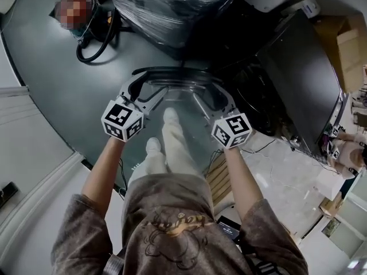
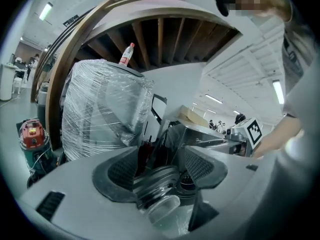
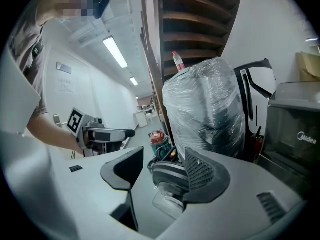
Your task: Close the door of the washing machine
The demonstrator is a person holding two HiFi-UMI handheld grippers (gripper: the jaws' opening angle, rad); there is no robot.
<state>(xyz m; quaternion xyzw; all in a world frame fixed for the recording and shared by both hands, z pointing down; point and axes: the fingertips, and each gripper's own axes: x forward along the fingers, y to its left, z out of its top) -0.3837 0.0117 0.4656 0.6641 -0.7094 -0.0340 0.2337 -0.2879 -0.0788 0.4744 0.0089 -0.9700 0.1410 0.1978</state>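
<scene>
The washing machine door (image 1: 178, 83) is a round clear bowl in a dark rim, swung open and lying flat below me in the head view. My left gripper (image 1: 143, 93) straddles its left rim and my right gripper (image 1: 213, 99) its right rim. In the left gripper view the rim and glass (image 2: 159, 184) lie between the wide-apart jaws of that gripper (image 2: 160, 166), close to the left pad. In the right gripper view the rim (image 3: 169, 175) sits against the right pad (image 3: 202, 174) of that gripper (image 3: 162, 171). The pads do not visibly clamp.
A large object wrapped in plastic film (image 1: 166, 4) stands behind the door, with a bottle (image 2: 127, 55) on top. A red vacuum (image 2: 31, 134) and black hose (image 1: 94, 44) lie to the left. A dark appliance (image 1: 298, 79) stands at the right. My legs are under the door.
</scene>
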